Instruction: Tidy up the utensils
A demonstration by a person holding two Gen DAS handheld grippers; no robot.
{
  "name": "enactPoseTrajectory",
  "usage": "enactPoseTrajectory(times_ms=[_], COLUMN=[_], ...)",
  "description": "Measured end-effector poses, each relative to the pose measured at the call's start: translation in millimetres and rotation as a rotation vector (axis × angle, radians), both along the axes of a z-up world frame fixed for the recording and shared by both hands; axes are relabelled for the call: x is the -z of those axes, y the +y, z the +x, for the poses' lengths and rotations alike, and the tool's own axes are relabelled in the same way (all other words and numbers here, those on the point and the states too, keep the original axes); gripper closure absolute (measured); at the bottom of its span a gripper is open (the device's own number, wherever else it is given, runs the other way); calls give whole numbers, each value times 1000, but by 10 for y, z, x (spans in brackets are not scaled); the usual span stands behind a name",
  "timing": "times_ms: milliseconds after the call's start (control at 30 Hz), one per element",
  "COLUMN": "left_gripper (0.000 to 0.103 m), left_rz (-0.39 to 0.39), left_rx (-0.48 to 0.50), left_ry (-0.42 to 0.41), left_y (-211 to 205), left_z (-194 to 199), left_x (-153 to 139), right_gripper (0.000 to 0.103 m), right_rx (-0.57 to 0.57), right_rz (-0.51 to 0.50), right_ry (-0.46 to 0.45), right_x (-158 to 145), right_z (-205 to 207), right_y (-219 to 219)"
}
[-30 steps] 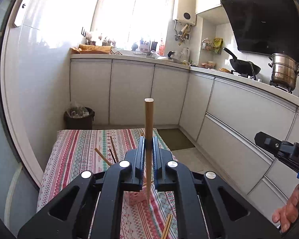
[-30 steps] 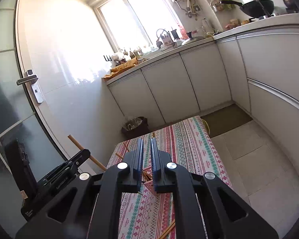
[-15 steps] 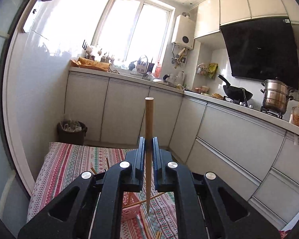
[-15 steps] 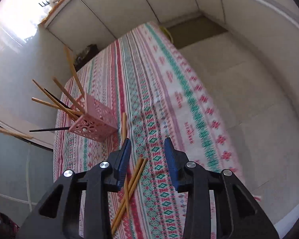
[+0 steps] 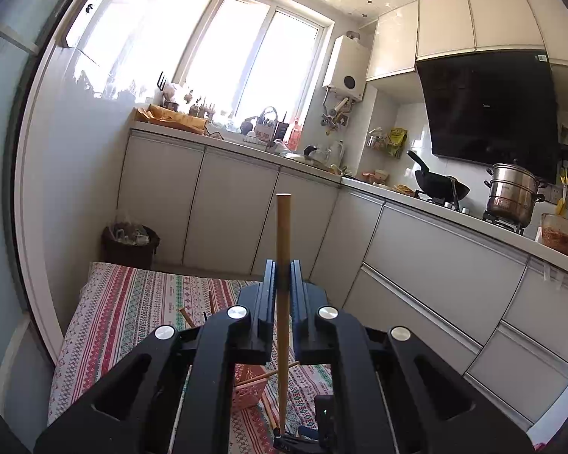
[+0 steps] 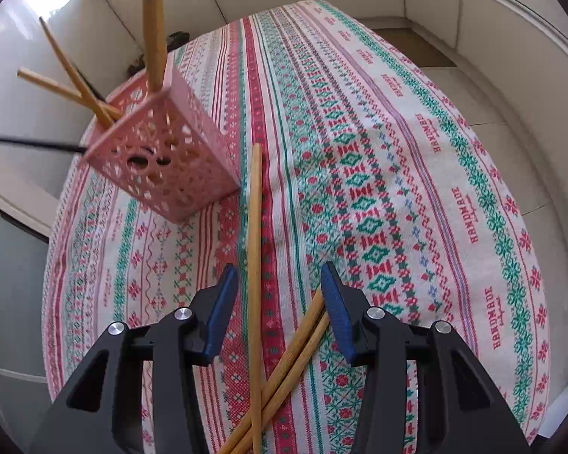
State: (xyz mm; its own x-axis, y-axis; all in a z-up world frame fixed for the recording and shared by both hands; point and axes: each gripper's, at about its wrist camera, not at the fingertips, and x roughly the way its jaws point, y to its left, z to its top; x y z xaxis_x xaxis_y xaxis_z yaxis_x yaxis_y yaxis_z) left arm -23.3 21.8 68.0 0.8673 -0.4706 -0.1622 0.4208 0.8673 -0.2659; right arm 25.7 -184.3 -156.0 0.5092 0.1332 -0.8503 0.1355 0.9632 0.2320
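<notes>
A: Left wrist view: the left gripper (image 5: 283,280) is clamped on one upright wooden chopstick (image 5: 283,234) at frame centre. Kitchen cabinets (image 5: 231,204), a window (image 5: 261,56) and a steel pot (image 5: 511,193) at right fill the background. Only a corner of the pink basket (image 5: 248,386) shows, low between the gripper arms.

B: Right wrist view: what does it add?

A: It looks down on the patterned tablecloth (image 6: 397,151). The pink basket (image 6: 163,155) stands at upper left, holding several wooden chopsticks and one dark one, all leaning outward. The right gripper (image 6: 278,295) has just been opening; its blue pads (image 6: 219,314) stand apart and press on nothing.

B: What lies between them?

A: One loose chopstick (image 6: 254,249) lies on the cloth, running from beside the basket's lower right corner down between the pads, nearer the left pad. A crossed pair of chopsticks (image 6: 295,355) passes under the right pad toward bottom centre.

B: Is the right gripper visible from the left wrist?

A: A dark part at bottom centre cannot be identified.
</notes>
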Motion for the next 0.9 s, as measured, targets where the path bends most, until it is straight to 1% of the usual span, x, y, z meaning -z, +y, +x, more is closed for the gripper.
enactPoseTrajectory(times_ms=[33,67,100,133,167,200,267,367,467,567,633,667,733,767,800,900], left_gripper=[97,97,97,97,97,97,97,97,97,97,97,97,97,97,97,96], left_rz=[-3,-9,-12,-14,-15,-16,-20,-22,-21,-15,-12,-12,-14,-14,-15,-9], left_rx=[2,4,5,6,6,7,8,17,34,52,58,57,56,54,53,47], left_ry=[-3,-5,-7,-9,-10,-12,-15,-21,-25,-30,-33,-33,-31,-30,-29,-26], left_y=[8,19,32,36,38,47,66,79,49,-7,-33,-42,-43,-47,-50,-47], left_z=[-16,-33,-49,-63,-75,-83,-111,-161,-192,-219,-230,-227,-223,-222,-218,-198], left_x=[-5,-9,-13,-20,-28,-33,-37,-49,-49,-52,-50,-47,-43,-40,-36,-29], right_gripper=[80,88,95,95,96,96,96,96,96,95,95,93,89,79,72,68], right_rx=[-28,-58,-64,-69,-74,-71,-53,-18,3,25,28,41,47,43,38,32], right_rz=[-36,-55,-100,-129,-126,-98,-43,-42,-53,-36,1,19,55,55,56,48], right_ry=[-3,-10,-4,-4,-2,9,24,0,21,71,136,164,174,176,181,186], right_x=[5,11,16,20,20,15,-14,-131,-175,-77,27,71,80,95,97,106], right_z=[-29,-46,-69,-97,-117,-142,-239,-484,-697,-803,-789,-763,-652,-568,-468,-130], right_y=[70,123,169,196,190,140,-41,-383,-689,-880,-960,-999,-1049,-1039,-1039,-1038])
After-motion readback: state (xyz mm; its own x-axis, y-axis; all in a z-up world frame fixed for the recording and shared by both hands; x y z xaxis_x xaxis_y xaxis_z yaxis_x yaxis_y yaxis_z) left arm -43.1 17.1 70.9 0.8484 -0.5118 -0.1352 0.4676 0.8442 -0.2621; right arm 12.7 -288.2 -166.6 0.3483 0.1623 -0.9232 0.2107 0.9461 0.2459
